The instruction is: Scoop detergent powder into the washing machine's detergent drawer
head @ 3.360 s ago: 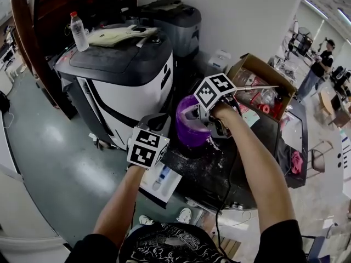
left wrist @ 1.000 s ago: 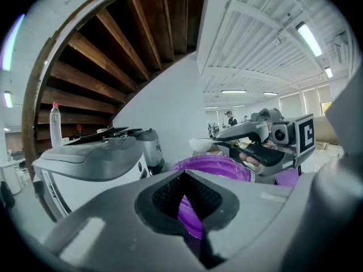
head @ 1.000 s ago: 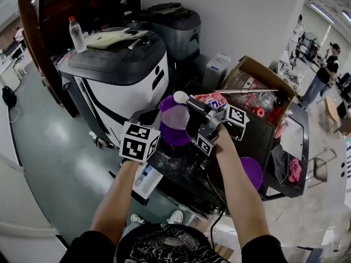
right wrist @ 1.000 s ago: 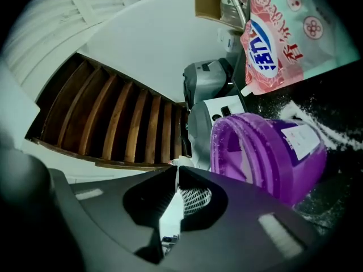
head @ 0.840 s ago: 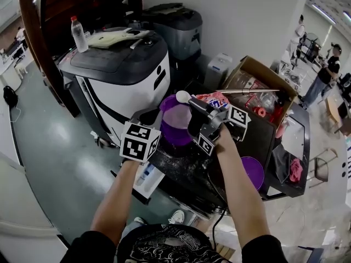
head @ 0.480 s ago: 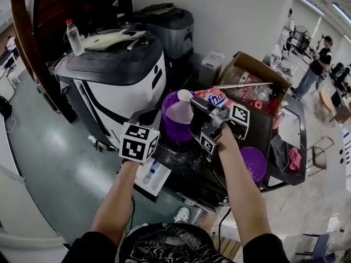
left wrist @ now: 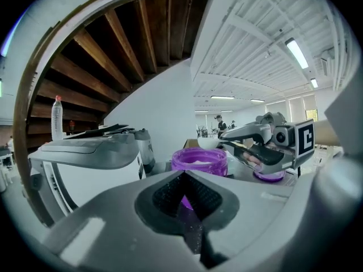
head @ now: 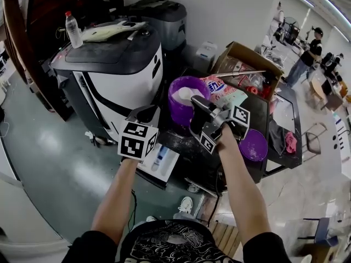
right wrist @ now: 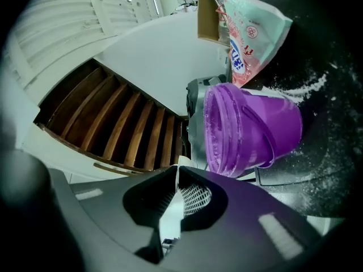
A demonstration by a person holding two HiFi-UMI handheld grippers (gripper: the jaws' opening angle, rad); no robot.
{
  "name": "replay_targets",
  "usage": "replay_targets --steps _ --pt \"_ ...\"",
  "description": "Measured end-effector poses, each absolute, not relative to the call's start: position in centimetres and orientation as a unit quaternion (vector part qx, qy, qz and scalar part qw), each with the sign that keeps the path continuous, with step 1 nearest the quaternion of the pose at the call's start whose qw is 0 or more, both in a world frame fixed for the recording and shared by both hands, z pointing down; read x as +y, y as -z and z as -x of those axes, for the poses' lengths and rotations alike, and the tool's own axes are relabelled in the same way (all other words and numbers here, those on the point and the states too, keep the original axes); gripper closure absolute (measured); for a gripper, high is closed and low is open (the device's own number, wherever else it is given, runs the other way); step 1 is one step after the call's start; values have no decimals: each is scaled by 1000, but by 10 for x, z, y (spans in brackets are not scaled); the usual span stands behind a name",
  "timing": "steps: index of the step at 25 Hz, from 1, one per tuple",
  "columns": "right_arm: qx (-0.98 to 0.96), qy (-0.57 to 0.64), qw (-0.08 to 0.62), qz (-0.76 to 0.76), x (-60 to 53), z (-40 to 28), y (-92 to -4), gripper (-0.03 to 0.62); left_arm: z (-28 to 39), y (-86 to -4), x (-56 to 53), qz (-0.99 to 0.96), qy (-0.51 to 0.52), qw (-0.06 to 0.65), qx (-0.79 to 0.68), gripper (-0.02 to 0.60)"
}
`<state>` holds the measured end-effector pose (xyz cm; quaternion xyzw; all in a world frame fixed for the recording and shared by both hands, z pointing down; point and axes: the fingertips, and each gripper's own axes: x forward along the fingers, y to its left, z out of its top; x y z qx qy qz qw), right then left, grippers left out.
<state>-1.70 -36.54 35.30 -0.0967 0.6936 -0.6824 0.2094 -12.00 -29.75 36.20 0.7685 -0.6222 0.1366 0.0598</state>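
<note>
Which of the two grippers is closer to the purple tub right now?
Right. The right gripper holds a white scoop just over the purple tub's open top. The left gripper sits shut off to the tub's left, apart from it.

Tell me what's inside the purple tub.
White powder lies in the purple tub; the scoop held by the right gripper sits just above its rim. The powder's depth is hidden.

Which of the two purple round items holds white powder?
The taller purple tub, under the right hand-held gripper's scoop; the shallow purple lid shows no powder.
</note>
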Motion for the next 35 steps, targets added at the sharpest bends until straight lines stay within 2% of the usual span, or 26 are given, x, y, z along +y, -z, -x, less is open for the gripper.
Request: replay_targets --steps 25,35 --pt "714 663 195 115 -256 43 -394 562 144 -397 -206 -782 -146 77 -602 580" --pt "733 654 144 120 -228 65 -437 565 158 -424 -185 -776 -154 96 -604 580"
